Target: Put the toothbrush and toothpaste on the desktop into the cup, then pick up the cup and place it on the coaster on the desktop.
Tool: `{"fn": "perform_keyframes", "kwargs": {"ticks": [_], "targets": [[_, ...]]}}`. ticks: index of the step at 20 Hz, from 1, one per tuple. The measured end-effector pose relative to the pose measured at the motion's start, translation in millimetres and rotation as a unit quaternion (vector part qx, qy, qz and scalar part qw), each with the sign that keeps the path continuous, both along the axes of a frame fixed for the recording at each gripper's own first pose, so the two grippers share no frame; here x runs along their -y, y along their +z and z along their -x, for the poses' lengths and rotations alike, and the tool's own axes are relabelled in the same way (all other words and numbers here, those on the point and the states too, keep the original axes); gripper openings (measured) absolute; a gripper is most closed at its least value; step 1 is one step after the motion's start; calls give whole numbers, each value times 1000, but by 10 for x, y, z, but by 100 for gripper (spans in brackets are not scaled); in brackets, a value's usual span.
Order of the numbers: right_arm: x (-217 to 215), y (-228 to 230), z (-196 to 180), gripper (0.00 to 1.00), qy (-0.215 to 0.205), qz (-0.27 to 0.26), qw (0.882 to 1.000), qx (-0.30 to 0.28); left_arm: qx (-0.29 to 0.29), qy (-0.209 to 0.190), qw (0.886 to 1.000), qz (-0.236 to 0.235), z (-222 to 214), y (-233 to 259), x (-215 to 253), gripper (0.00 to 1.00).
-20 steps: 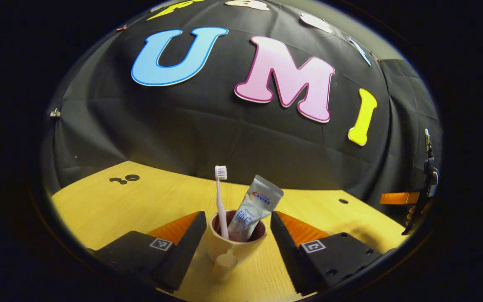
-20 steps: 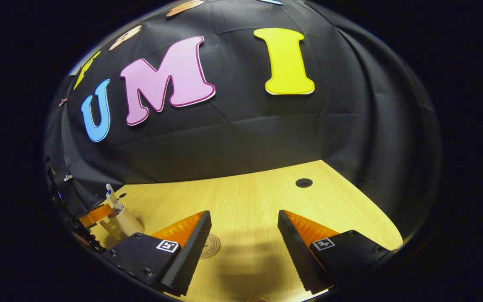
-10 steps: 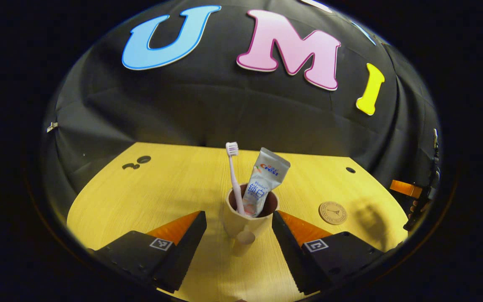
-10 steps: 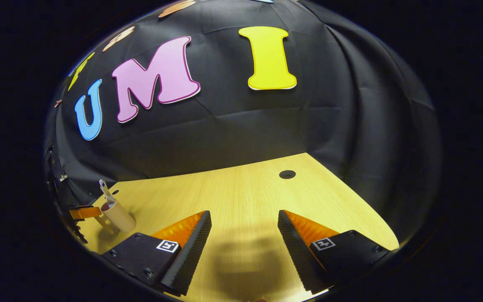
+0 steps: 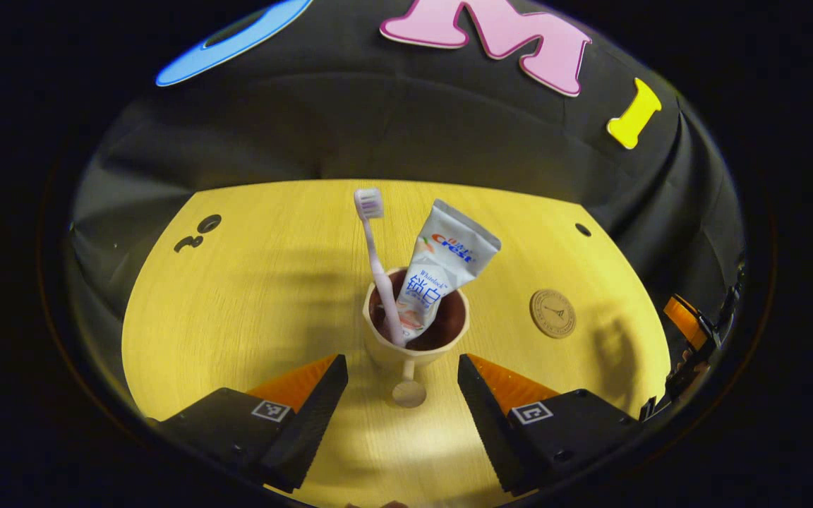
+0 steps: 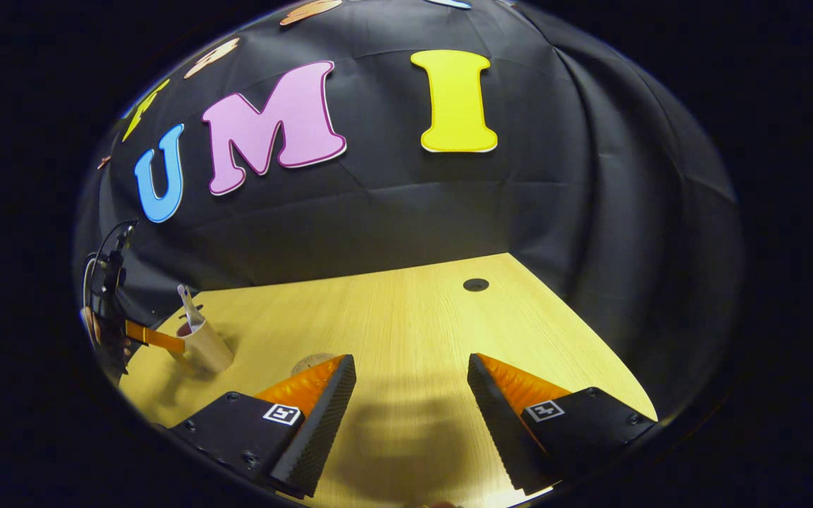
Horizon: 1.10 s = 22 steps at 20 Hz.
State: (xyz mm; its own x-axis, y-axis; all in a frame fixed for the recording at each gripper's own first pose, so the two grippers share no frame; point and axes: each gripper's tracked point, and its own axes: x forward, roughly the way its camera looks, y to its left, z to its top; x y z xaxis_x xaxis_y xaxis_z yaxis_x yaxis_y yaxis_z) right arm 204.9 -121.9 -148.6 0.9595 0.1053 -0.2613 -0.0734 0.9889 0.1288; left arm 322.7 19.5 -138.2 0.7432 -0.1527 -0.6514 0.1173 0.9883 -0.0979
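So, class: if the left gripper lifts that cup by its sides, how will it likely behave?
The cup looks rigid, so it should hold its shape when squeezed. The toothbrush and toothpaste stand well above its rim, leaning, so it is probably top-heavy and apt to tip if tilted. Its smooth, tapered wall might slip between the fingers.

Bare desktop [image 5: 251, 296] lies between cup [image 5: 406, 346] and coaster [image 5: 552, 313]; toothbrush [image 5: 375, 254] and toothpaste [image 5: 442, 268] jut upward.

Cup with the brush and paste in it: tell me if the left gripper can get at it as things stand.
Probably yes. The left gripper is open, the cup stands just ahead of its fingers with its handle pointing between them, and nothing lies between.
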Motion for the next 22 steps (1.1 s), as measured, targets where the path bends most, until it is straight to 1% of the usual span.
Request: {"fn": "perform_keyframes", "kwargs": {"ticks": [3,4,7,9,11,12,13,14,15,16,17,18,19,20,21,22], "targets": [[-18,-84,135,98,2,3,1000,-13,-50,-13,998,-27,20,-137,-35,98],[-13,-104,173,98,2,6,1000,-15,-66,-16,997,-28,36,-173,-16,98],[15,-173,301,98,3,10,1000,-26,-109,-5,994,-17,42,-239,22,98],[22,-223,382,98,-1,-2,999,-38,-128,0,992,-13,-3,-265,68,98],[-52,-291,485,98,1,-20,998,-54,-146,-1,989,-21,-32,-294,107,96],[-93,-333,537,98,4,-25,998,-61,-153,2,988,-28,-61,-314,104,94],[-128,-360,583,98,9,-27,997,-67,-163,4,986,-34,-82,-335,99,85],[-170,-387,624,98,15,-29,997,-70,-170,4,985,-38,-100,-346,106,92],[-200,-395,652,98,21,-31,997,-72,-174,3,984,-45,-122,-356,107,84],[-220,-406,666,98,25,-31,996,-75,-179,1,982,-54,-147,-371,95,83],[-230,-417,678,98,28,-30,996,-77,-185,-2,980,-66,-167,-377,94,76],[-227,-426,683,98,29,-31,996,-78,-192,-6,979,-75,-165,-386,92,75],[-206,-428,683,98,27,-32,996,-77,-196,-11,977,-81,-166,-393,98,71],[-160,-432,670,98,20,-36,996,-75,-199,-14,976,-83,-167,-403,108,63],[-124,-435,651,98,14,-44,996,-74,-203,-15,975,-85,-147,-413,103,59],[-84,-447,636,98,7,-52,996,-76,-212,-10,973,-88,-132,-433,88,58]]}}
